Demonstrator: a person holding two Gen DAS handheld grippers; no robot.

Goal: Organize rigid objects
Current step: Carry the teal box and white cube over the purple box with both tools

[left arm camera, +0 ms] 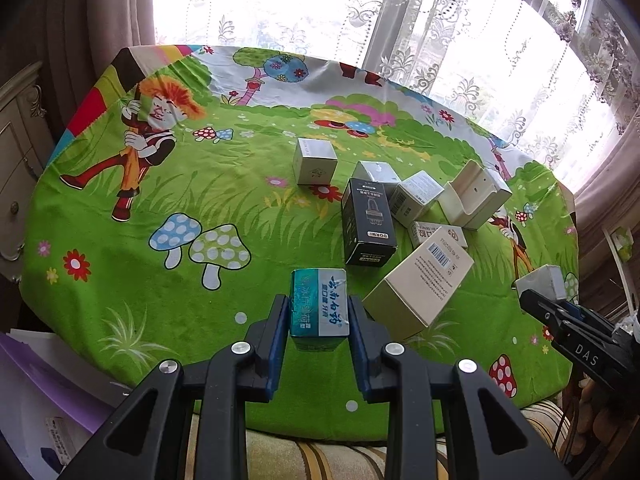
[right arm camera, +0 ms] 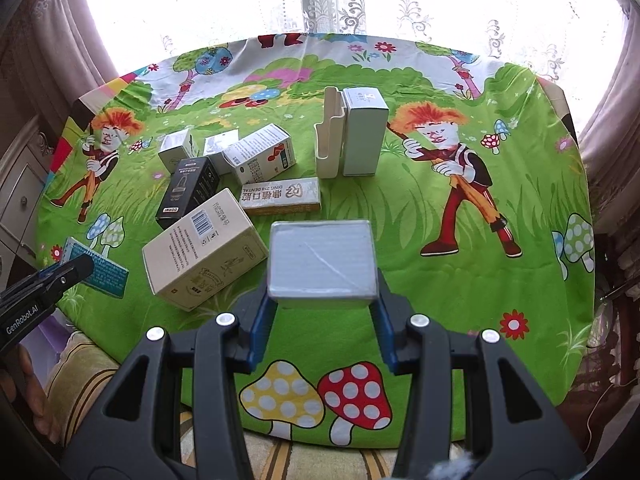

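My left gripper [left arm camera: 319, 312] is shut on a teal and white box [left arm camera: 319, 306] held above the near edge of the table; the same teal box [right arm camera: 98, 270] shows at the left of the right wrist view. My right gripper [right arm camera: 323, 300] is shut on a pale grey box [right arm camera: 322, 262], lifted off the cloth; this grey box [left arm camera: 540, 282] appears at the right in the left wrist view. On the cartoon tablecloth [left arm camera: 140, 208] lie a black box [left arm camera: 367, 224], a large beige box [left arm camera: 420, 284] and several small white boxes.
A white open holder [right arm camera: 330, 136] and a tall white box [right arm camera: 364, 132] stand side by side at the back. A flat dental box [right arm camera: 282, 196] lies mid-table. Lace curtains and a bright window are behind; a cabinet [left arm camera: 16, 168] stands at the left.
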